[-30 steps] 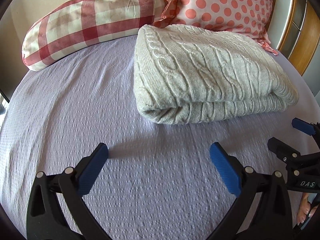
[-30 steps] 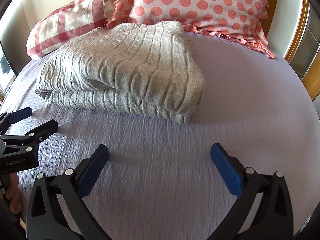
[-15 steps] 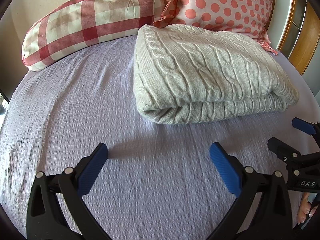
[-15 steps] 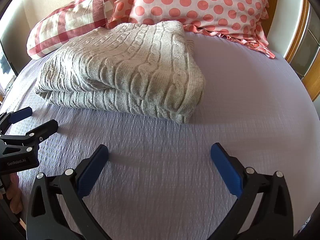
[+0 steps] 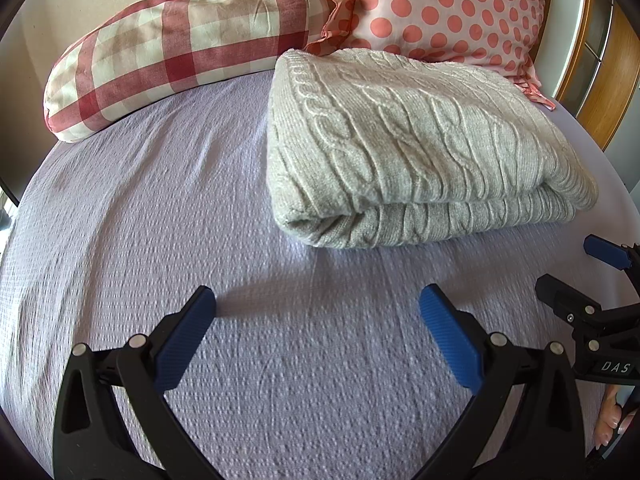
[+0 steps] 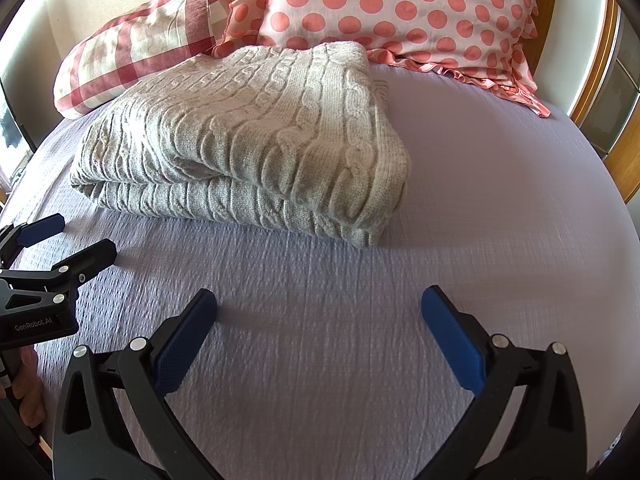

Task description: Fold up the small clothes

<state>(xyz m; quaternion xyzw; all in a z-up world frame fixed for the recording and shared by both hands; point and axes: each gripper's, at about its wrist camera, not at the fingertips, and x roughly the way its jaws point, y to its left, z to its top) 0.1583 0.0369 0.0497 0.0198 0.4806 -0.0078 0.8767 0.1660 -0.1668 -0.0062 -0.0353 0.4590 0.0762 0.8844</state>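
A grey cable-knit sweater (image 5: pixel 416 148) lies folded into a thick bundle on the lilac bedspread (image 5: pixel 160 220), towards the head of the bed. Its far edge touches the frilled front of a pink polka-dot pillow (image 5: pixel 448 4), and a red and cream checked pillow (image 5: pixel 180 44) lies just beside that one along the head edge. In the right wrist view the sweater (image 6: pixel 260 132) shows two layers, the upper one drooping over the lower at the near right corner, with the polka-dot pillow (image 6: pixel 400 12) and the checked pillow (image 6: pixel 132 48) behind it. A strip of wooden frame (image 5: pixel 612 92) runs along the right edge of the bed.

The left gripper (image 5: pixel 316 320) hovers above the bedspread near the foot side of the sweater, its blue-padded fingers (image 5: pixel 184 340) spread wide and holding nothing. The right gripper (image 6: pixel 318 320) hovers likewise over the bedspread (image 6: pixel 500 200), its fingers (image 6: pixel 452 336) wide apart and empty. Each shows at the edge of the other's view: the right gripper (image 5: pixel 576 268) at the right side of the left wrist picture, the left gripper (image 6: pixel 76 238) at the left side of the right wrist picture, both apart from the sweater. Neither touches the cloth.
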